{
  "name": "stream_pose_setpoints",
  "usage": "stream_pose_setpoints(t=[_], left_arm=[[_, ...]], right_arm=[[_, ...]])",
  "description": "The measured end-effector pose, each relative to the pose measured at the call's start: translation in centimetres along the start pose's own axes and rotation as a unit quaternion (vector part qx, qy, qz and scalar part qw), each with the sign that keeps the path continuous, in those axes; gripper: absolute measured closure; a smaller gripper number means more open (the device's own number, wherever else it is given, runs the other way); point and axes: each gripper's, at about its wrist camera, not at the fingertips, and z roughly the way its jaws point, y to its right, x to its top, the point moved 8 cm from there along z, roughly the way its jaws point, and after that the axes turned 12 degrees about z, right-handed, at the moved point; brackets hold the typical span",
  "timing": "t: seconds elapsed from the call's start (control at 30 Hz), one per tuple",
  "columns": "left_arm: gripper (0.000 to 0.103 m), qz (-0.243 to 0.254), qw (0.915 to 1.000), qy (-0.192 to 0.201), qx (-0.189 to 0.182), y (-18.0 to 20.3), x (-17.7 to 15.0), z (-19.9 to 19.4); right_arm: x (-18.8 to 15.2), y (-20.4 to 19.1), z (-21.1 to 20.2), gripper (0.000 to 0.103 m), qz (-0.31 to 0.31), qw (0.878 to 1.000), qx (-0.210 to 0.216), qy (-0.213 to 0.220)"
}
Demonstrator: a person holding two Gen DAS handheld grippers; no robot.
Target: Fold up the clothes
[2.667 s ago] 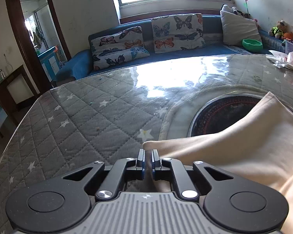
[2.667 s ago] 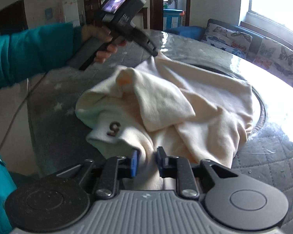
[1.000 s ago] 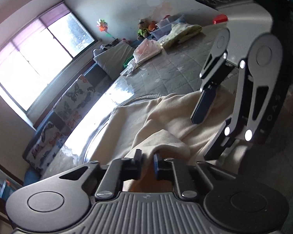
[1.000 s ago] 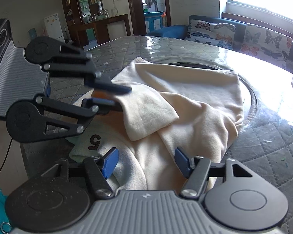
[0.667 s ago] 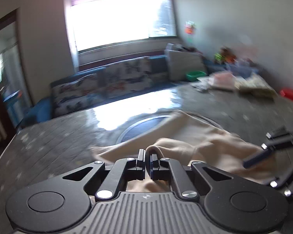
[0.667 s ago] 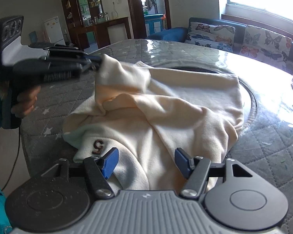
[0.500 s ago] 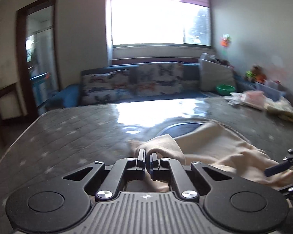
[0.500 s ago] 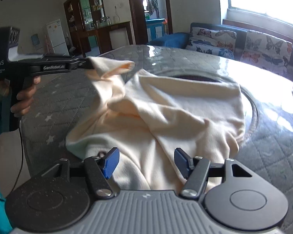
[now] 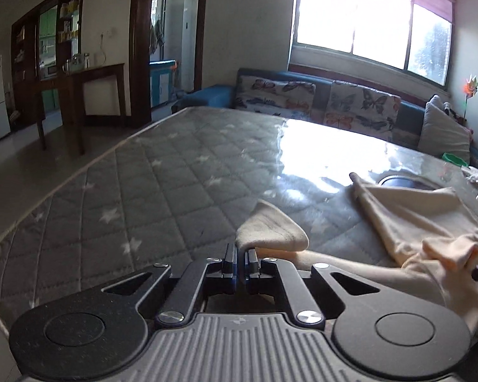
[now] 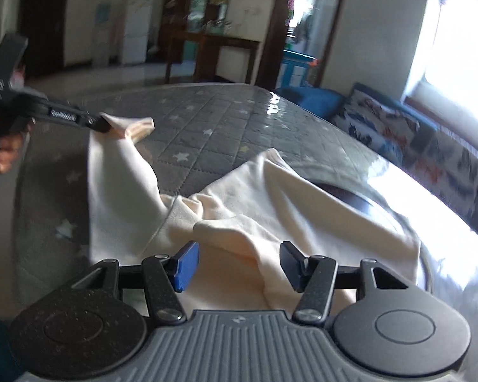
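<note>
Cream garment (image 10: 271, 197), corner pinched by left tool (image 9: 241, 259), right tool (image 10: 239, 265) agape, tool lettering blurred

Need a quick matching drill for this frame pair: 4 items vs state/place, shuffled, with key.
Items:
1. left gripper
2. right gripper
3. cream garment
4. butterfly cushions

States or places:
A. jaws open, hovering over the cloth
B. on the blue sofa under the window
C. shut on a pinched end of fabric
D. lying crumpled on the grey quilted table, one end lifted

Pairs: 1-C, 2-A, 3-D, 4-B
</note>
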Motion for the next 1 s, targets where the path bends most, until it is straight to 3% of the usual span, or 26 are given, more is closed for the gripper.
stream_pose_setpoints(t=[0.1, 0.17, 0.23, 0.4, 0.57, 0.67, 0.87, 1.0], left_arm=[[0.098, -0.008, 1.0, -0.002, 0.0, -0.3, -0.4, -0.1], [0.098, -0.011, 0.9999, -0.002, 0.004, -0.6, -0.3, -0.2], [0.098, -0.014, 0.9998, -0.002, 0.01, -0.9, -0.3, -0.2], [0.099, -0.013, 0.9997, -0.012, 0.015, -1.3, -0.6, 0.2], [0.098, -0.004, 0.9999, -0.01, 0.009, -0.6, -0.2, 0.2], [0.095, 0.002, 0.9999, -0.011, 0.009, -0.6, 0.2, 0.2], [0.091, 0.016, 0.9997, -0.009, 0.013, -0.6, 0.9, 0.0], [0.082, 0.031, 0.9995, -0.001, 0.01, -0.4, 1.4, -0.5]], right_arm=[[-0.1, -0.3, 1.3, 0.053, -0.015, 1.0, -0.005, -0.005], [-0.1, 0.0, 1.7, 0.07, -0.008, 1.0, -0.011, -0.003], [0.0, 0.8, 1.5, 0.096, 0.018, 1.0, -0.018, 0.005], [0.7, 4.3, -1.6, 0.099, 0.087, 0.993, -0.053, 0.055], [0.5, 9.3, -6.4, 0.1, 0.145, 0.977, -0.118, 0.106], [-0.9, 12.8, -9.0, 0.1, 0.174, 0.963, -0.168, 0.115], [-6.7, 19.5, -13.7, 0.099, 0.243, 0.926, -0.272, 0.098], [-12.2, 22.6, -15.1, 0.099, 0.298, 0.898, -0.318, 0.059]])
